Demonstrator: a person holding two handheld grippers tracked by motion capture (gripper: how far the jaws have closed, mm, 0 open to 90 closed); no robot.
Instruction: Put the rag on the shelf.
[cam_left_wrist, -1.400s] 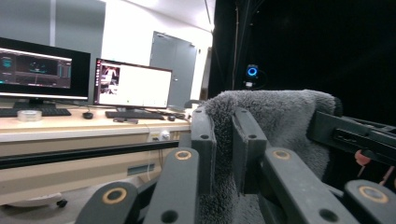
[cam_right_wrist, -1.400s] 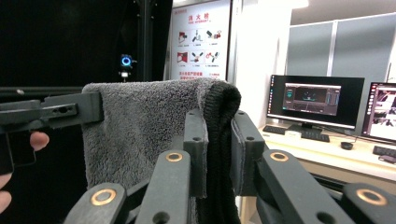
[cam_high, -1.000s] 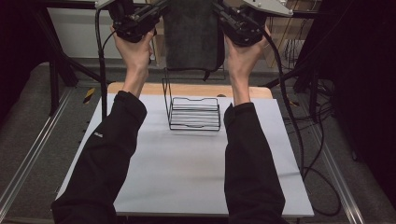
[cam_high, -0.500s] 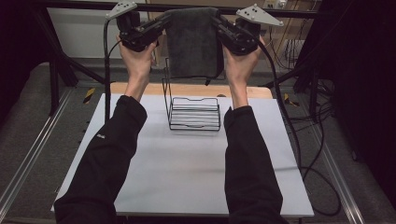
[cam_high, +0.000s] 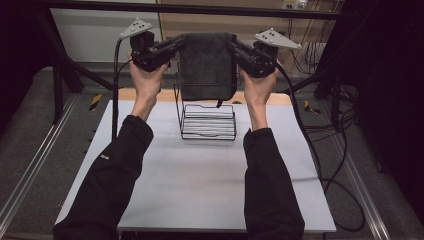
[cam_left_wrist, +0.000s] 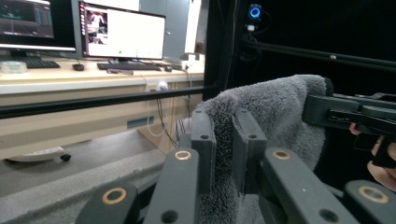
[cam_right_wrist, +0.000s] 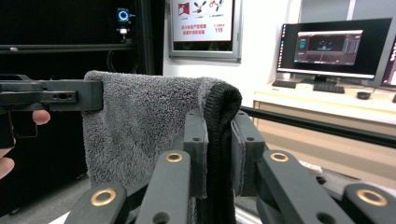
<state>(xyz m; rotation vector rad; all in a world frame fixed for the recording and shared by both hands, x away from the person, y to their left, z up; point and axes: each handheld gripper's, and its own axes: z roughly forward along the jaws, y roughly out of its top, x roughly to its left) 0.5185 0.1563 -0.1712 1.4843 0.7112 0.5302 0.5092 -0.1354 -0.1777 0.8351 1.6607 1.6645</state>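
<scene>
A dark grey towel (cam_high: 207, 65) hangs folded between my two grippers, above a black wire rack (cam_high: 207, 120) that stands on the white table (cam_high: 200, 180). My left gripper (cam_high: 176, 44) is shut on the towel's upper left corner; its own view shows the fluffy towel (cam_left_wrist: 275, 112) pinched between its jaws at the left gripper (cam_left_wrist: 225, 140). My right gripper (cam_high: 234, 46) is shut on the upper right corner, and in its own view the towel (cam_right_wrist: 140, 121) folds over between the pads of the right gripper (cam_right_wrist: 219, 144). The towel's lower edge hangs just in front of the rack's tall back frame.
The wire rack has a tall upright back and a low ribbed base at the table's far middle. A wooden board (cam_high: 280, 97) lies behind the table. Cables (cam_high: 320, 150) trail at the right. Desks with monitors (cam_left_wrist: 121, 30) stand beyond the rig.
Both grippers have come down with the towel stretched between them, bringing its lower edge down toward the rack's back frame.
</scene>
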